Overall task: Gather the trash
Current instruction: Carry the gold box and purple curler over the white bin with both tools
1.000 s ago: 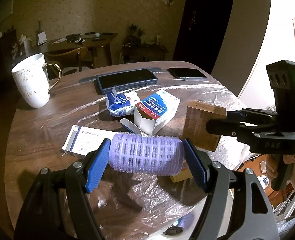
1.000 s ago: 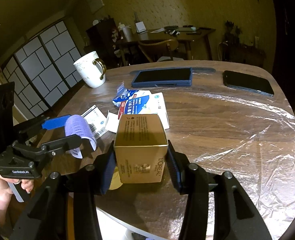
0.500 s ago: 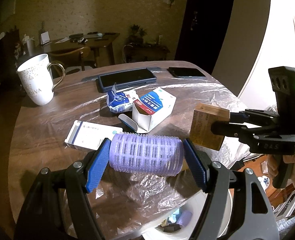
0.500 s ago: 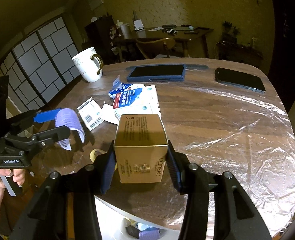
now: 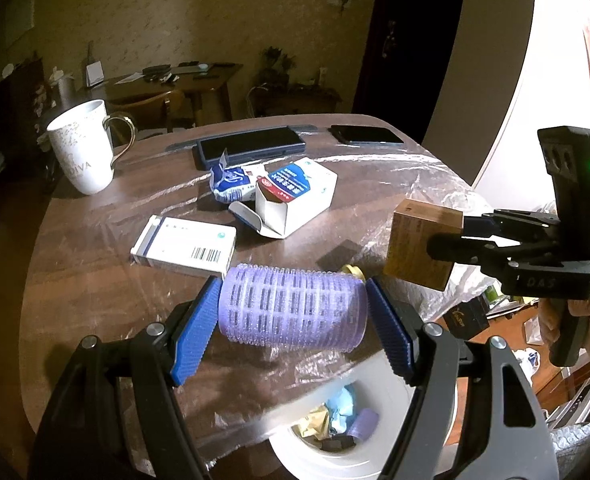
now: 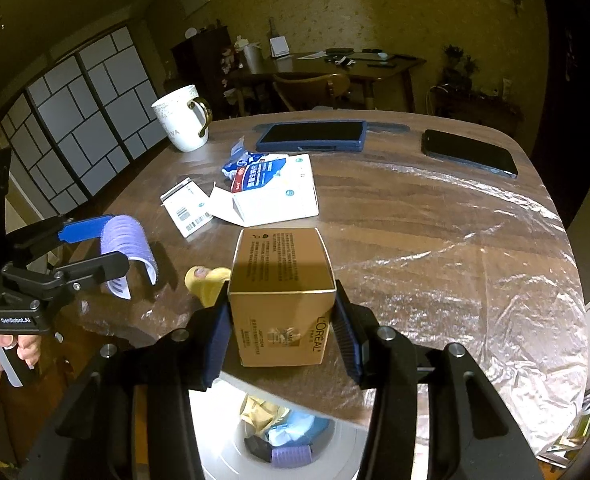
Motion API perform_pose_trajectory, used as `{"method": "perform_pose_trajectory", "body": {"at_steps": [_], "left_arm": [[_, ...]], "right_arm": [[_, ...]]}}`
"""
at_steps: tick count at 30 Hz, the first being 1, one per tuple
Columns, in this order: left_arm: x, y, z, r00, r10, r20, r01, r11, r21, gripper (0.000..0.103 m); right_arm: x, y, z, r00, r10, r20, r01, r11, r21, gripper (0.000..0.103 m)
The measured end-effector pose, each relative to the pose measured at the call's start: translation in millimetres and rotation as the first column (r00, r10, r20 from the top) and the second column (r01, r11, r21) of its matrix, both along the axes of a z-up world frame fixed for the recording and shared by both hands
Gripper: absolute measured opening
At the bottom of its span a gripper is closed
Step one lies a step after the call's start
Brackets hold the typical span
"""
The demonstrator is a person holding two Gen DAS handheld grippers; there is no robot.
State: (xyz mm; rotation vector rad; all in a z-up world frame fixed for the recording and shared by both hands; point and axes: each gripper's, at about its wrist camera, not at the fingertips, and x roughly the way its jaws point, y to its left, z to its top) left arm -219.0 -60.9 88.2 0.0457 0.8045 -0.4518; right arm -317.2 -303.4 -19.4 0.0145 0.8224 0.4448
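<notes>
Purple hair roller point(image 5: 291, 310) clamped end to end between left gripper point(image 5: 293, 320) pads, held above table edge point(image 5: 95, 288). Brown carton point(image 6: 281, 300) squeezed in right gripper point(image 6: 281, 336), just right of roller. White bin point(image 6: 335, 456) below both, holding another roller point(image 6: 291, 456) and scraps. White boxes point(image 5: 185, 246) ahead, past the grippers.

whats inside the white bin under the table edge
In the white bin there is a purple hair roller, crumpled blue paper, a yellowish wrapper and something dark. Anything deeper is hidden by the table edge and gripper arms.
</notes>
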Motion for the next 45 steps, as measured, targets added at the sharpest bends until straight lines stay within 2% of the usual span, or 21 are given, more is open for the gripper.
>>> {"method": "perform_pose_trajectory", "body": {"at_steps": [20, 45], "left_arm": [[-42.3, -0.6, -5.9, 0.999, 0.021, -0.035, -0.021, 1.0, 0.009, 0.073], [-74.9, -21.8, -22.0, 0.997, -0.003, -0.081, 0.006, 0.999, 0.042, 0.073]], "right_arm": [[-44.0, 0.1, -3.3, 0.999, 0.041, -0.02, -0.041, 0.999, -0.015, 0.046], [-79.8, -0.4, -18.1, 0.993, 0.087, -0.075, -0.089, 0.996, -0.031, 0.046]]}}
